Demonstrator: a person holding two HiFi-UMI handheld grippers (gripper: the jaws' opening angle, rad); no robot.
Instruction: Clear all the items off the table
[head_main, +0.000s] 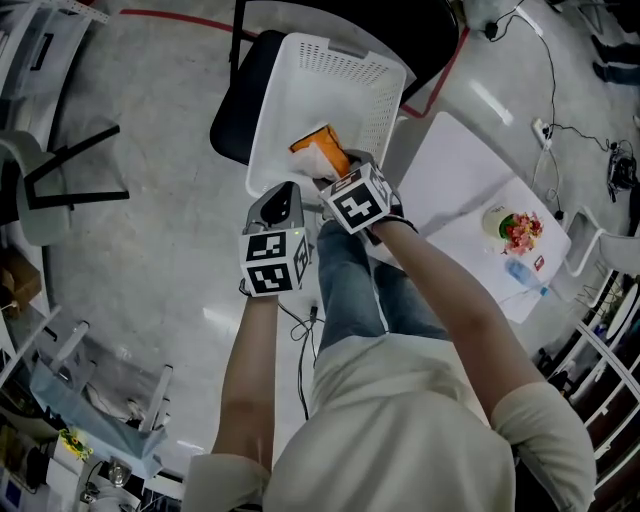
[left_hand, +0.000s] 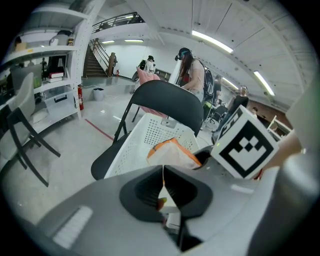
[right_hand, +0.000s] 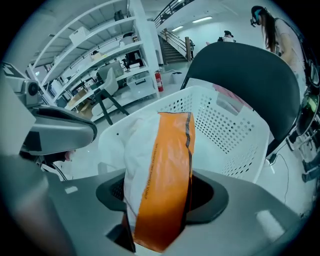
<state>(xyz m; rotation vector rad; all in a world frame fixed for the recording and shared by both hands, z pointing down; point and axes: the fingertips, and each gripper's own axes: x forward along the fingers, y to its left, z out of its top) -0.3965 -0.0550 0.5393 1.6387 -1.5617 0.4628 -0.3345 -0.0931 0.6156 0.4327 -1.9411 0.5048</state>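
Broadly, we see a pale grey floor (head_main: 150, 230) all round, and a white table (head_main: 450, 170) standing to the right of the person's legs. A black chair (head_main: 232, 125) stands ahead of the knees, just beside the table's near corner. A white perforated basket (head_main: 320, 90) sits on the chair's seat and covers most of it, its open top facing up.

Both grippers are held over the near rim of that basket, close together. The right gripper (head_main: 335, 178) is clenched on an orange and white bag (head_main: 320, 150). In the right gripper view the bag's lower end is pinched between the pads and the rest of it stands up out of the jaws, towards the basket wall. From the head view the bag lies within the basket's outline, above its near part. Whether it touches the basket's bottom, we cannot tell.

The left gripper (head_main: 287, 195) sits just left of the right one, at the basket's near edge. In its own view the jaws stand closed on a thin white piece (left_hand: 165, 197), seen edge-on, with a red and a green spot on it. What that piece is, we cannot make out.

On the table's far end, well apart from the grippers, three small things are left: a bowl (head_main: 512, 228) with red and green contents, a clear bottle (head_main: 522, 275) lying on its side near it, and a small red thing (head_main: 539, 263) between the two.
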